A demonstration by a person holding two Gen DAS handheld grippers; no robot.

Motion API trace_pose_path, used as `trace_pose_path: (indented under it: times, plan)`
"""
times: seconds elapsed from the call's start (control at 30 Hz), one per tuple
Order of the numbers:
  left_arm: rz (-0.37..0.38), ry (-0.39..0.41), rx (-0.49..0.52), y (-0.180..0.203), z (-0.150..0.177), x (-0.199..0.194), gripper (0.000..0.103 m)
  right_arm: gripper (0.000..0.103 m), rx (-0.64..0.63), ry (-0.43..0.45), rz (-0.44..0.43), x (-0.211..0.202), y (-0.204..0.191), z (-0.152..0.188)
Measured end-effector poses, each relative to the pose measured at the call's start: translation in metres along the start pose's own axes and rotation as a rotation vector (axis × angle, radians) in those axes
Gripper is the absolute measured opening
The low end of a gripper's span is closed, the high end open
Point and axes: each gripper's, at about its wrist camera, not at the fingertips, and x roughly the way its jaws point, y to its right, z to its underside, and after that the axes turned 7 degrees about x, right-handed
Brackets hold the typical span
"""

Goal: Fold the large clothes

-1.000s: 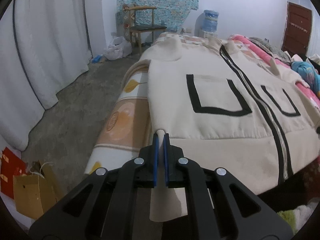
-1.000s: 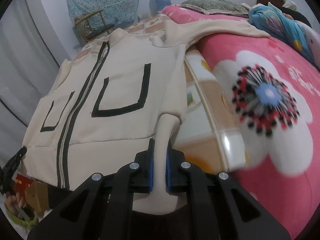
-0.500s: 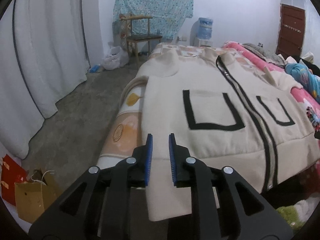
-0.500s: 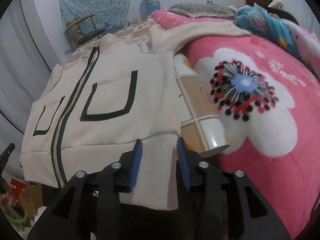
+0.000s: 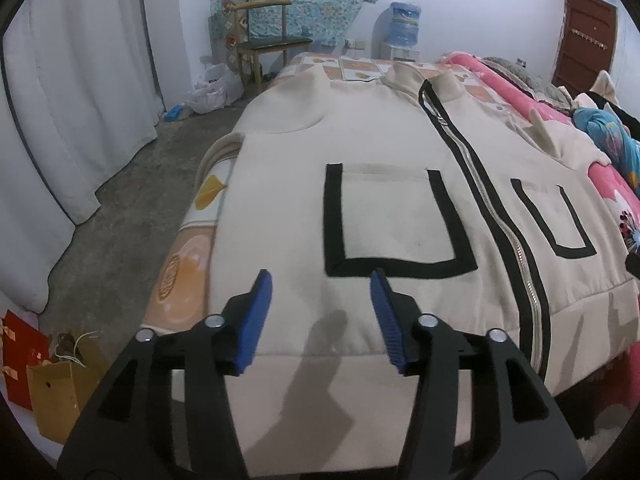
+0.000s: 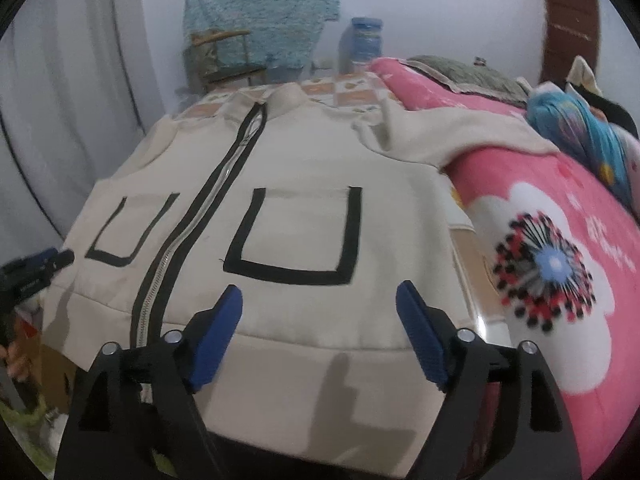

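Observation:
A large cream jacket [image 5: 392, 208] with a black-edged zipper and two black-outlined pockets lies spread front-up on the bed; it also shows in the right wrist view [image 6: 288, 216]. Its hem hangs over the near bed edge. My left gripper [image 5: 320, 280] is open and empty, above the hem near the jacket's left side. My right gripper [image 6: 320, 294] is open and empty, above the hem near the jacket's right side. One sleeve [image 6: 460, 132] lies out over the pink blanket. The left gripper's tip [image 6: 40, 264] shows at the right wrist view's left edge.
A pink flowered blanket [image 6: 560, 264] covers the bed's right side, with a blue bundle [image 6: 580, 132] on it. White curtains [image 5: 72, 112] hang at left. A chair [image 5: 268, 40], a water bottle [image 5: 404, 24] and paper bags [image 5: 48, 376] stand on the floor.
Both grippers were shut on the jacket's bottom corners. They let go, opened wide and drew in over the hem. The hem now lies flat over the bed edge.

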Motion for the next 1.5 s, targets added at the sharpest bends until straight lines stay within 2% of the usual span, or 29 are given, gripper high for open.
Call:
trace_pose_path:
  times: [0.17,0.27,0.43,0.53,0.57,0.83,1.0,1.1,1.2,1.27,1.37,1.43,1.5]
  plan:
    - [-0.016,-0.001,0.035,0.016,-0.007,0.004,0.069,0.089,0.001,-0.046,-0.041,0.016,-0.007,-0.002]
    - [-0.023,-0.027,0.043,0.021,-0.007,0.013,0.071,0.092,-0.017,-0.065,-0.052,0.029,-0.011,-0.003]
    - [-0.032,-0.117,0.047,0.028,-0.003,0.037,0.071,0.093,-0.048,-0.126,-0.013,0.061,-0.013,0.002]
    - [-0.044,-0.113,0.034,0.025,-0.001,0.039,0.077,0.093,-0.071,-0.173,0.014,0.074,-0.013,0.01]
    - [-0.041,-0.116,0.023,0.022,-0.001,0.04,0.081,0.096,-0.075,-0.161,0.014,0.073,-0.013,0.012]
    - [-0.045,-0.128,0.004,0.019,-0.001,0.044,0.092,0.096,-0.088,-0.153,0.029,0.073,-0.014,0.014]
    - [-0.055,-0.159,0.015,0.017,-0.007,0.047,0.096,0.096,-0.094,-0.18,0.005,0.075,-0.011,0.011]
    - [-0.064,-0.148,0.038,0.019,-0.01,0.046,0.096,0.096,-0.104,-0.178,-0.008,0.075,-0.012,0.003]
    - [-0.074,-0.055,0.049,0.016,-0.021,0.029,0.096,0.096,-0.088,-0.144,-0.072,0.072,-0.017,-0.014]
    - [-0.065,0.012,0.019,0.004,-0.034,0.017,0.096,0.096,-0.079,-0.121,-0.129,0.073,-0.024,-0.028]
    - [-0.119,0.085,-0.047,-0.035,-0.064,0.012,0.095,0.096,-0.069,-0.119,-0.191,0.083,-0.034,-0.045]
    - [-0.118,0.075,-0.149,-0.08,-0.086,0.024,0.095,0.096,-0.063,-0.144,-0.219,0.096,-0.041,-0.057]
    - [-0.052,0.027,-0.307,-0.133,-0.1,0.047,0.094,0.096,-0.066,-0.167,-0.234,0.105,-0.046,-0.065]
